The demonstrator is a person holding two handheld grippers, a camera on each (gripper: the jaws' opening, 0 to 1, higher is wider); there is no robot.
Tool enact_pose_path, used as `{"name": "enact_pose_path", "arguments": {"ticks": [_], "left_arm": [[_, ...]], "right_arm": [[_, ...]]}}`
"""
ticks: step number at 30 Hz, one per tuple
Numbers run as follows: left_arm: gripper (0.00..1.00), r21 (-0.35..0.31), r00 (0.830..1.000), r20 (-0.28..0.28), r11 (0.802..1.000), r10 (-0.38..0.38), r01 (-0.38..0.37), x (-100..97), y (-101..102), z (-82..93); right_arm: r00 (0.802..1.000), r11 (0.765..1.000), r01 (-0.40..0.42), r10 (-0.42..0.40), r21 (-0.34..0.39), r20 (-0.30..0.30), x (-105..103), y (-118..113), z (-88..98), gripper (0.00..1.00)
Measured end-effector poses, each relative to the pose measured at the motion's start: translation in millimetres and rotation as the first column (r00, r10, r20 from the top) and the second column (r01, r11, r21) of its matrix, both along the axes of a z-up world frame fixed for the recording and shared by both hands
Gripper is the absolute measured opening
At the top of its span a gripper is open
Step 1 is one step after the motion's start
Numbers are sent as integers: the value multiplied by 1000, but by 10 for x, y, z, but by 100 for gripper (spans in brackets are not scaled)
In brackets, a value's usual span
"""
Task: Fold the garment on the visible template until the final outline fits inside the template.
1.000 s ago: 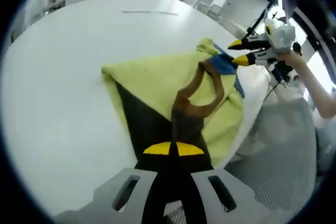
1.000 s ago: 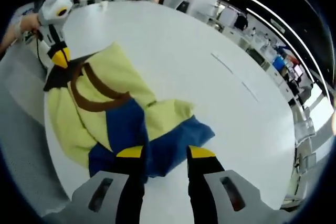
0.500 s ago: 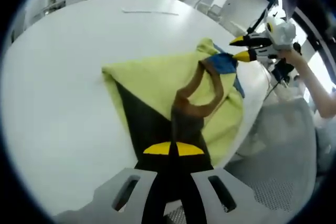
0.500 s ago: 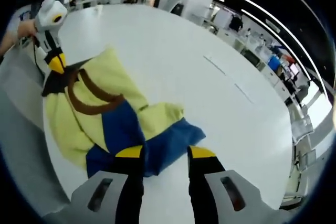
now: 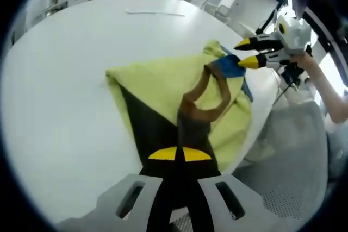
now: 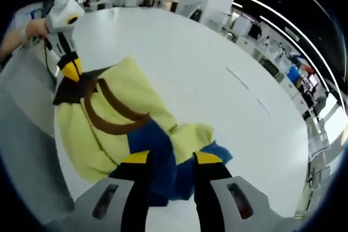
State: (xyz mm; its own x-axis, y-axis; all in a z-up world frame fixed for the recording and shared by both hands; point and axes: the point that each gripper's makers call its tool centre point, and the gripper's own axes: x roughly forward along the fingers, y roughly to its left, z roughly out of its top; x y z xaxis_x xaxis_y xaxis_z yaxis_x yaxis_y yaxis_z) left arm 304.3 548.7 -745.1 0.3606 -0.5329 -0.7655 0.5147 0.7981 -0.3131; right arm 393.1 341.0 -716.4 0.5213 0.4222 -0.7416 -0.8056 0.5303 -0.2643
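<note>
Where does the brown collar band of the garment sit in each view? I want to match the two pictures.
Left gripper view: the brown collar band loops just right of centre, above this gripper's jaws.
Right gripper view: the brown collar band curves left of centre, above and left of the jaws.
Shared landmark: the garment's blue patch, beside the band.
</note>
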Motion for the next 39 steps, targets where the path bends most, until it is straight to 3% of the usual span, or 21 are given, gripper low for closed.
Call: {"name": "enact_pose_path", "arguments": {"ticks": [4, 7, 14, 18, 22, 39], "left_arm": [[0, -3, 1000, 0, 1000, 2, -2, -2, 1, 2], [0, -5, 1000, -3, 1000, 4, -4, -4, 2, 2], [0, -5, 1000, -6, 1000, 4, -4, -4, 2, -2], [0, -3, 1000, -7, 1000, 2, -2, -2, 0, -5], [0, -1, 1000, -7, 1000, -1, 1, 1, 1, -6], [0, -6, 1000, 4, 1000, 7, -7, 8, 9, 13]], "right_arm": [[1000, 999, -7, 6, -43, -23, -6, -26, -90, 23], [997, 1000, 23, -23, 0, -74, -24, -28, -117, 18], [998, 998, 39, -41, -49, -53, 43, -159, -133, 17], [998, 997, 38, -41, -64, -54, 26, -199, -128, 11], [996, 997, 40, -44, -60, -72, -1, -210, -141, 5], [993, 998, 61, -63, -22, -101, -5, -247, -111, 2]]}}
